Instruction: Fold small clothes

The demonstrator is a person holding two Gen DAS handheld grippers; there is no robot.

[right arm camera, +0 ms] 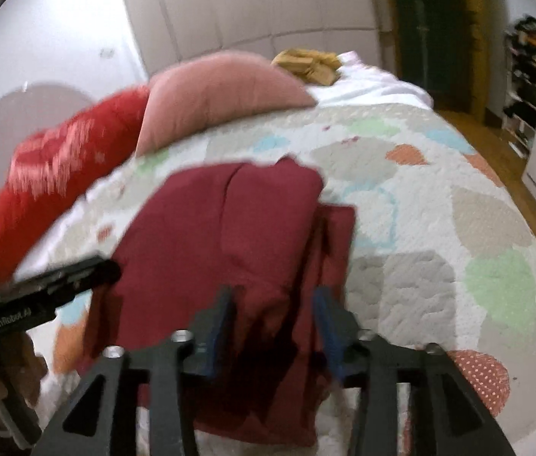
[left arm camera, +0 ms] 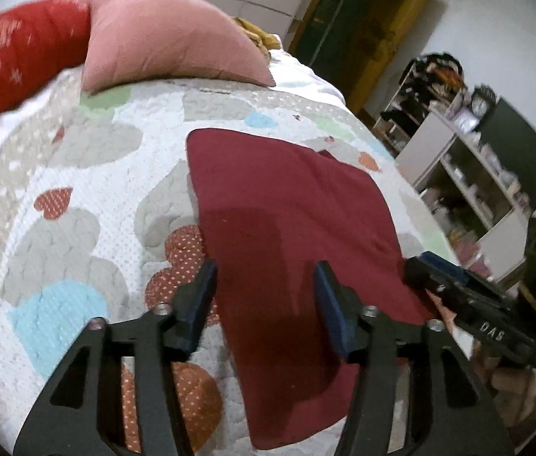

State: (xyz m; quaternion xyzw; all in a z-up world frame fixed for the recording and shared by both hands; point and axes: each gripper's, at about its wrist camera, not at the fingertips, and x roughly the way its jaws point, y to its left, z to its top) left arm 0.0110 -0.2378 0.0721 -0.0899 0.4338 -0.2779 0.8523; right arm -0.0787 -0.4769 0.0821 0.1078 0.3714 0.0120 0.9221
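Quilted bedspread (left arm camera: 78, 174) carries a maroon garment (left arm camera: 286, 228), partly folded; both the left gripper (left arm camera: 266, 304) and the right gripper (right arm camera: 275, 326) hover spread, needing to pinch its near edge next.

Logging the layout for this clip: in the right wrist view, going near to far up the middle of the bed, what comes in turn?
Right claw, open, over the dark red garment → heart-patterned quilt → pink pillow → yellow bundle of cloth → white panelled wall.
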